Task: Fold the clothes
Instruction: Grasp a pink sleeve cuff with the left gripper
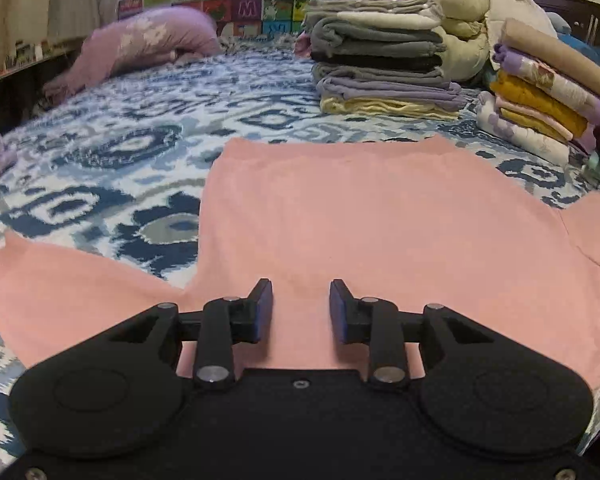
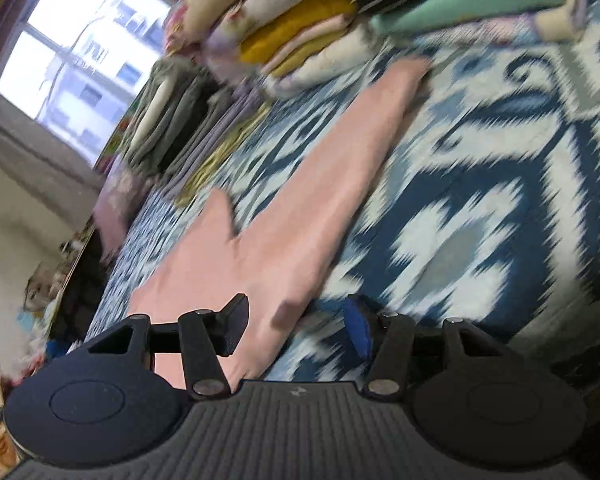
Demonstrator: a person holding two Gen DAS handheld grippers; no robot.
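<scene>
The left hand-held gripper (image 1: 300,308) sits low over the near part of a pink garment (image 1: 360,216), its jaws standing apart at a moderate gap with only flat pink cloth showing under the gap and neither pad pressing on it. The right hand-held gripper (image 2: 296,326), seen in a rolled and blurred view, has its jaws wider apart; the edge of the pink garment (image 2: 300,200) lies under the gap, nearer the left finger, but nothing is clamped. The garment is spread flat on the bed (image 1: 112,184), across its near edge, over a blue and white patterned cover, with one sleeve reaching out to the left and another to the right. Farther back, toward the right side of the bed, stands a stack of folded clothes (image 1: 384,60) in grey, black, lilac and pale yellow, and just beside it on the right a second folded stack (image 1: 540,88) in beige, mustard and floral cloth. At the far left edge lies a lilac pillow (image 1: 140,44), with a window behind it.
</scene>
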